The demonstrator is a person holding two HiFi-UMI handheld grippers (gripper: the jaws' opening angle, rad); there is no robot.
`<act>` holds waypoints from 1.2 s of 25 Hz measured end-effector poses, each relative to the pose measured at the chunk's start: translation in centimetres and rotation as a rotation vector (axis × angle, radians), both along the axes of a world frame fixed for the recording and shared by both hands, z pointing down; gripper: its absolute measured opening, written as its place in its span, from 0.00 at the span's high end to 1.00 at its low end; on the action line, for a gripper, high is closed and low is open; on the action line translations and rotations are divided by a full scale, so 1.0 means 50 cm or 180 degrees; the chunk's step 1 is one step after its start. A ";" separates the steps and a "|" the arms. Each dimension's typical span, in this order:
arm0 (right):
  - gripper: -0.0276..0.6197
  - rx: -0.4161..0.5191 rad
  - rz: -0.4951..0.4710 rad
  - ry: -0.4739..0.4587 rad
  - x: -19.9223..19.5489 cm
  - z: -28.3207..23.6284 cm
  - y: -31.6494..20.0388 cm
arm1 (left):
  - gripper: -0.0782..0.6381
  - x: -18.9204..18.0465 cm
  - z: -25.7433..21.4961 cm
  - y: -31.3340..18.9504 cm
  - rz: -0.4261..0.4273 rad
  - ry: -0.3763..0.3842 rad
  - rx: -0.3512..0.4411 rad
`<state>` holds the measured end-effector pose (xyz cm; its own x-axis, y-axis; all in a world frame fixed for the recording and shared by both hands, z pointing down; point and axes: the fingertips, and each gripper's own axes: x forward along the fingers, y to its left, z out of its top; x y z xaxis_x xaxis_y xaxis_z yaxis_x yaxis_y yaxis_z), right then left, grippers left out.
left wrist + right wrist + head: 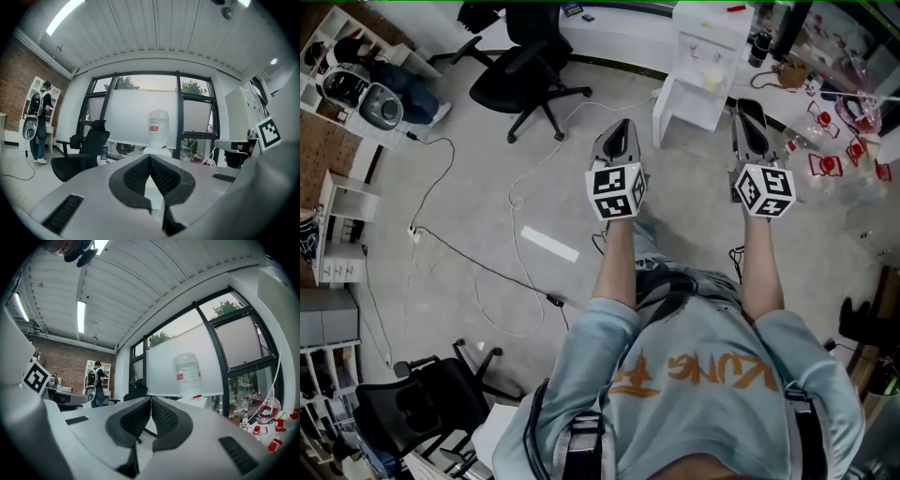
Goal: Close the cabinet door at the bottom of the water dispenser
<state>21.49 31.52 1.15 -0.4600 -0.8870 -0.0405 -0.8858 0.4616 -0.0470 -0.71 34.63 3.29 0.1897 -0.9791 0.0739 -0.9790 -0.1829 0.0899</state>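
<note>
The white water dispenser point(710, 42) stands ahead of me on the floor, a clear bottle point(158, 125) upside down on its top. Its bottom cabinet door point(664, 111) hangs open, swung out to the left. My left gripper point(623, 127) is held level, short of the door and a little to its left, jaws shut and empty. My right gripper point(749, 106) is beside the dispenser's right side, also shut with nothing in it. In the left gripper view the black pads point(138, 174) meet in front of the dispenser. The bottle point(187, 373) also stands above the shut pads point(164, 416) in the right gripper view.
A black office chair point(525, 70) stands left of the dispenser. Cables point(516, 202) and a white strip point(549, 244) lie on the floor. Red-and-white objects point(825, 164) litter the right side. Another chair point(422, 403) is behind me at left. A person point(37, 122) stands by far shelves.
</note>
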 end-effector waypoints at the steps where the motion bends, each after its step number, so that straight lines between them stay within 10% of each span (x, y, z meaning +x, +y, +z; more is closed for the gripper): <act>1: 0.91 -0.0007 0.0025 0.0007 0.002 0.003 -0.021 | 0.88 -0.006 0.005 -0.022 -0.0003 0.0015 -0.0010; 30: 0.91 -0.1205 0.0365 0.0171 -0.244 0.310 -0.691 | 0.88 -0.218 0.359 -0.720 0.0373 -0.0041 -0.1231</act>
<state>9.28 -3.02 16.66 -0.3496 -0.8803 0.3206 -0.9365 0.3184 -0.1469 -11.63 -1.37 21.24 0.2952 -0.8503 0.4357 -0.9550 -0.2486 0.1620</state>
